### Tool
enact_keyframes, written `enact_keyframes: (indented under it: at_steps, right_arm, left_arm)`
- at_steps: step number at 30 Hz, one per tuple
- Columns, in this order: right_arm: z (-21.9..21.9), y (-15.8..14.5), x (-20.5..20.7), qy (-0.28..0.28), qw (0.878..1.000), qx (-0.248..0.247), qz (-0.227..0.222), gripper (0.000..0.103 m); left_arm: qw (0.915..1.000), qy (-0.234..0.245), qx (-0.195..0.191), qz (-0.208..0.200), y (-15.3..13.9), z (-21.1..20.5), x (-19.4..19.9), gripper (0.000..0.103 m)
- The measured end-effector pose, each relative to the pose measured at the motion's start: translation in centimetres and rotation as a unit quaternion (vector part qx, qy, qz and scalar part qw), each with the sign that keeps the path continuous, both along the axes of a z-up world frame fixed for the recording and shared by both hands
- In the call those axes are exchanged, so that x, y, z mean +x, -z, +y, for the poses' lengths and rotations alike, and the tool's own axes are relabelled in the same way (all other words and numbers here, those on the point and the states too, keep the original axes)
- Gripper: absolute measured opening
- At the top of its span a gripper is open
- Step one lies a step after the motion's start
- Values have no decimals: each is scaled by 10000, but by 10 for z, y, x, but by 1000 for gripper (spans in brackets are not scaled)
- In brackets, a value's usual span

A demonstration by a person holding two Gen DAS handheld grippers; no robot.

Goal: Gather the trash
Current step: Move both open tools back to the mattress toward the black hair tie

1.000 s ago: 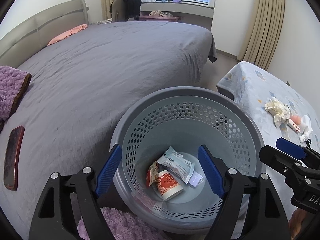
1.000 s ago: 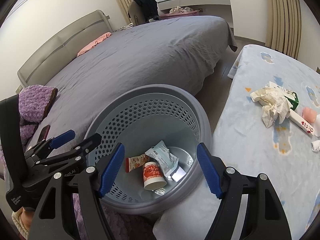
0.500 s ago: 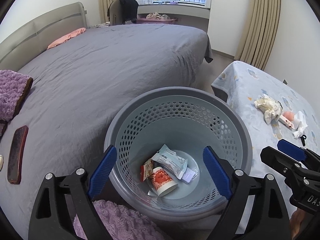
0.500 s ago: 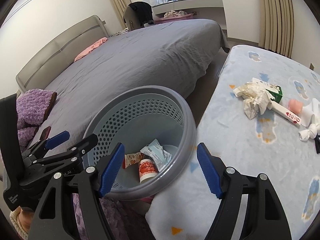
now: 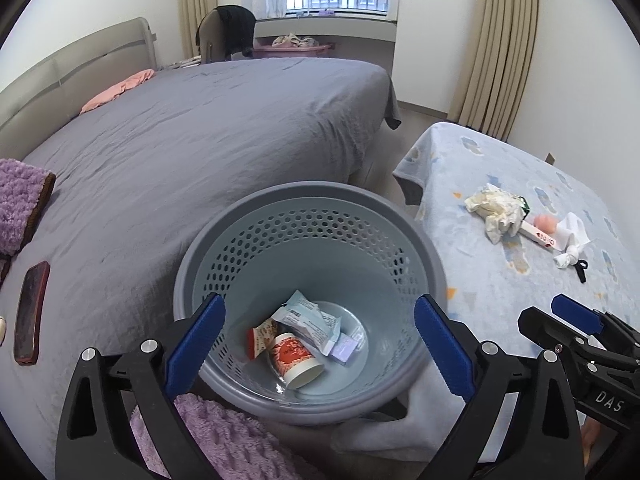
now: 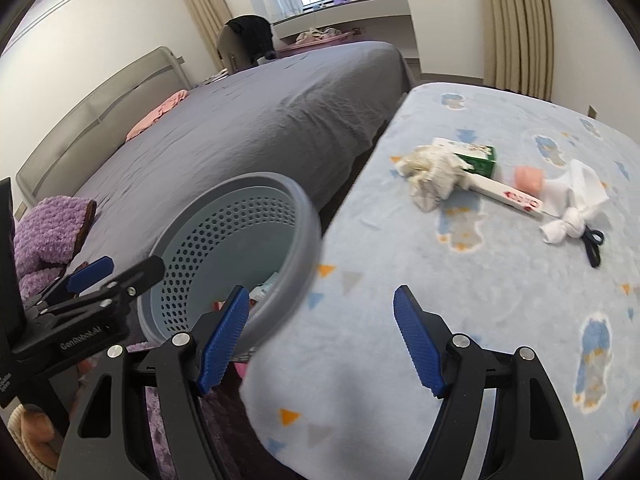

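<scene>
Standing between a grey-sheeted bed [image 5: 224, 128] and a blue-blanketed table [image 6: 460, 280], I hold my left gripper [image 5: 316, 340], jaws just widened, empty over a perforated bin [image 5: 424, 248] holding three wrappers and one cup [image 5: 294, 358]; my right gripper [image 6: 320, 340] is spread, empty.

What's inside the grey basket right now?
In the basket: a red-printed cup on its side, a red snack wrapper, a pale blue packet and a small lilac box. Whatever lies beneath them is hidden.

Ahead-right of the right hand-held gripper [image 6: 320, 340] — blue-blanketed worktop [image 6: 460, 300] bearing crumpled tissue [image 6: 430, 176], green carton [image 6: 478, 158], knotted white cloth [image 6: 572, 216].
</scene>
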State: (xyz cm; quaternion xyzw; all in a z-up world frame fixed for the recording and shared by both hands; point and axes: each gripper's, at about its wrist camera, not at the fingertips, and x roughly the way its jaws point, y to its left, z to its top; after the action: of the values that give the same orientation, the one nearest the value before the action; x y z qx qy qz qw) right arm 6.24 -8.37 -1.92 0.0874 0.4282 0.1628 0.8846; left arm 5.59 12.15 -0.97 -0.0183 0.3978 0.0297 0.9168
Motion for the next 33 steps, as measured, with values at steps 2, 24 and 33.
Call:
enact_keyframes:
  at_steps: [2,24,33]
  right_arm:
    - [-13,1,-5,116,9999,-10,-5,72]
    - [-181,20,-13,1342,9900,-431,48,71]
    - [-212,31,33,1378,9870,-821,99,71]
  left_arm:
    - [10000,61,4,-25,-3,-9,-1,95]
    - [9971,740,183,46,1,-122,13,95]
    - [9962,829,176,177,8,-150,35,95]
